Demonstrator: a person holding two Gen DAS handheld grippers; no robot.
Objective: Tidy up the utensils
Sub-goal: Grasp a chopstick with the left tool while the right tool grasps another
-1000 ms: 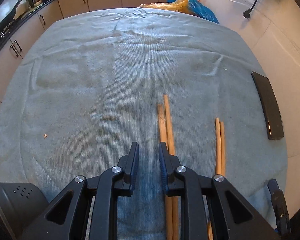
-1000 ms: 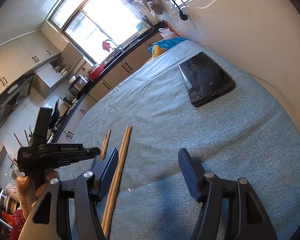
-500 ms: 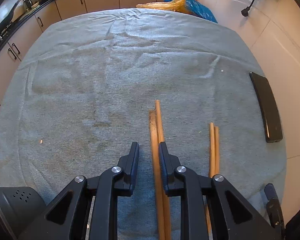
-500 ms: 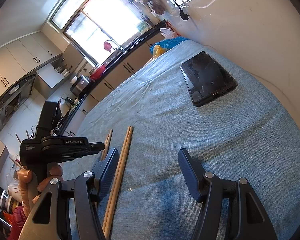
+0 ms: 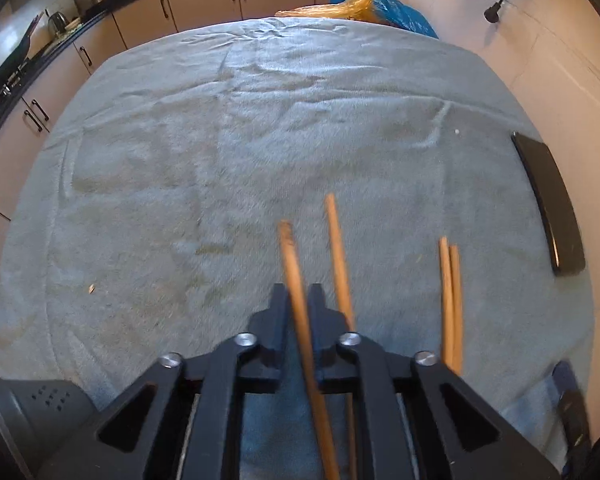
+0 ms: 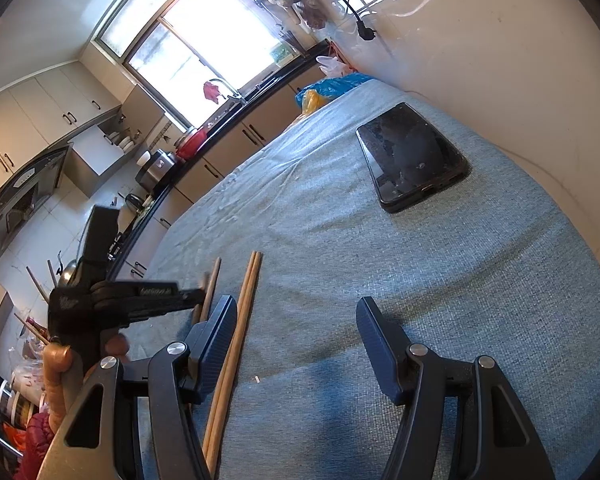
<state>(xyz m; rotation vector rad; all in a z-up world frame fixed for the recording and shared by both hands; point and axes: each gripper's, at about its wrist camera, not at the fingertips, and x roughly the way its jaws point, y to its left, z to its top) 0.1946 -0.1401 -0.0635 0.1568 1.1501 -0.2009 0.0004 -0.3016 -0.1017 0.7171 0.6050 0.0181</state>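
Note:
My left gripper is shut on one wooden chopstick and holds it lifted off the grey-blue cloth, its tip tilted up and left. Its former partner chopstick lies on the cloth just right of the jaws. A second pair of chopsticks lies further right. In the right wrist view my right gripper is open and empty above the cloth, with that pair of chopsticks beside its left finger. The left gripper shows there at left, held by a hand.
A black phone lies near the cloth's right edge, also in the right wrist view. A blue and yellow bag sits at the far edge. A dark perforated object is at lower left. Kitchen cabinets stand behind.
The left gripper closed on one chopstick and lifted it, separating it from its partner. The right gripper stayed open and nearly still.

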